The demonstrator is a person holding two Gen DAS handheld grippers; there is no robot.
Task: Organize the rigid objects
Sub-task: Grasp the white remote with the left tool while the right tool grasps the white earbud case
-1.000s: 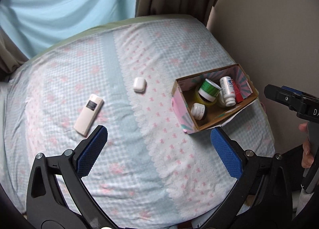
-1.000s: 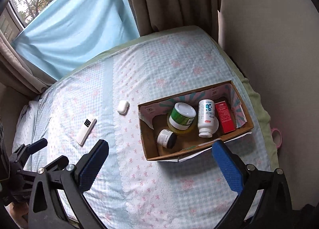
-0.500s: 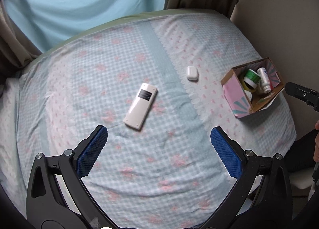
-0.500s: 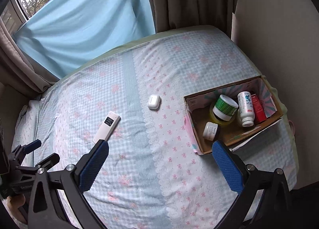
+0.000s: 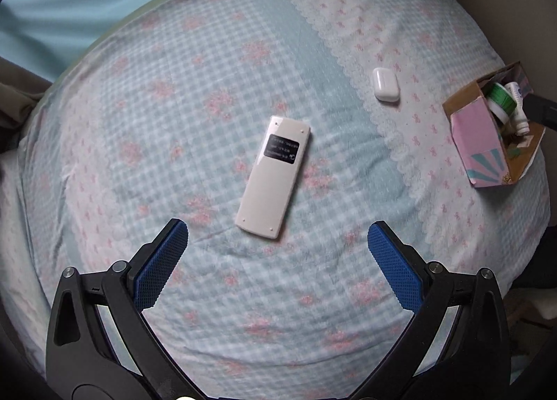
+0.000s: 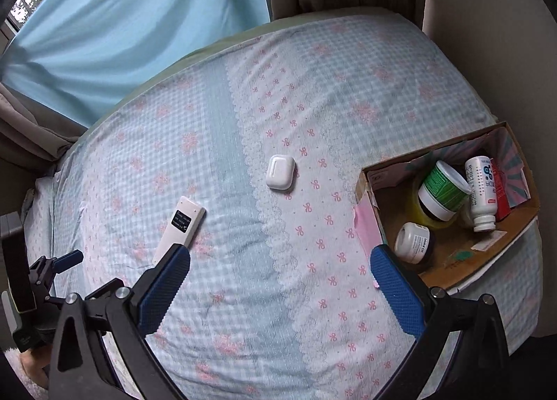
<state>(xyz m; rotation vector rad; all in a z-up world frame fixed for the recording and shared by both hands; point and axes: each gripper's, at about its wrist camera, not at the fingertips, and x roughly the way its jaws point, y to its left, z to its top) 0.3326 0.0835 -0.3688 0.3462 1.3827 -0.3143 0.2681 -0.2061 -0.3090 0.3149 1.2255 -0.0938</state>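
The box (image 6: 449, 226) holds several containers; 2 items, the remote (image 5: 273, 177) and earbud case (image 5: 385, 84), remain on the bed (image 5: 174, 104). The left gripper (image 5: 276, 247) and right gripper (image 6: 278, 274) both gape wide, empty.

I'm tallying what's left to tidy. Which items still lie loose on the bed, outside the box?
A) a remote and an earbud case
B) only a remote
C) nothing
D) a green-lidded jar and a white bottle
A: the remote and the earbud case lie on the bedspread, while the box already holds the jars and the bottle.
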